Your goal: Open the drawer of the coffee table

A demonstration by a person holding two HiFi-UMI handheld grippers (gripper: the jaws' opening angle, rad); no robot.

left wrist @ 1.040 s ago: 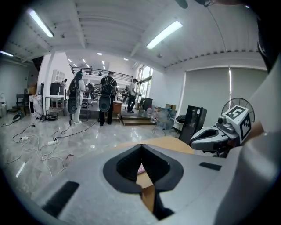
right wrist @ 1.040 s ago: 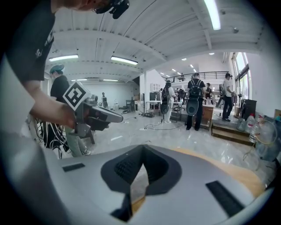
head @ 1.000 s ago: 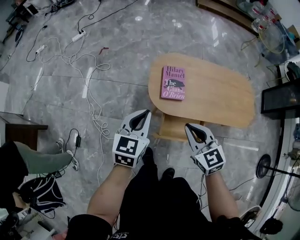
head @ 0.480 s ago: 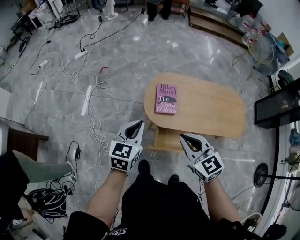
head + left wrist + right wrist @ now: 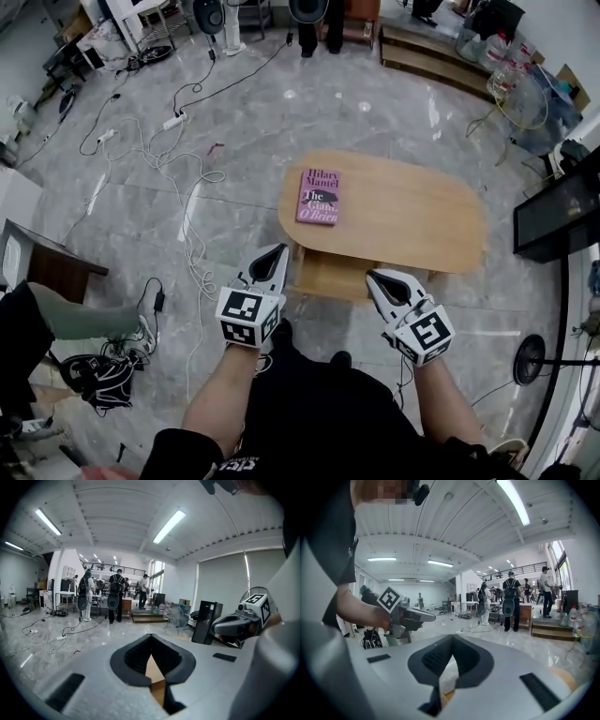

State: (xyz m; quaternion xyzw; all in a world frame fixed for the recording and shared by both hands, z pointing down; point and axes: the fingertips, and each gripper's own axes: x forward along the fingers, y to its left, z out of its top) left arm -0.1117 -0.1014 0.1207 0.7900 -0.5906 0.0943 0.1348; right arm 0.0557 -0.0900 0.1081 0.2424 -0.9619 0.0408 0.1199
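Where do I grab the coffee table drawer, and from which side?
Take the drawer by its near front edge, coming from the person's side: it juts out from under the tabletop toward them. No handle shows from above, so pinching the top lip seems best.

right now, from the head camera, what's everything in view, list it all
coffee table: one, light wood, oval, middle of the floor
book: one, pink, flat on the table's left end
cables: several, white, loose on the grey floor at left
power strip: one, white, floor at upper left
bag: one, black, floor at lower left
stand base: one, black, round, floor at lower right
left gripper: one, white, fingers shut, empty, short of the table
right gripper: one, white, fingers shut, empty, short of the table
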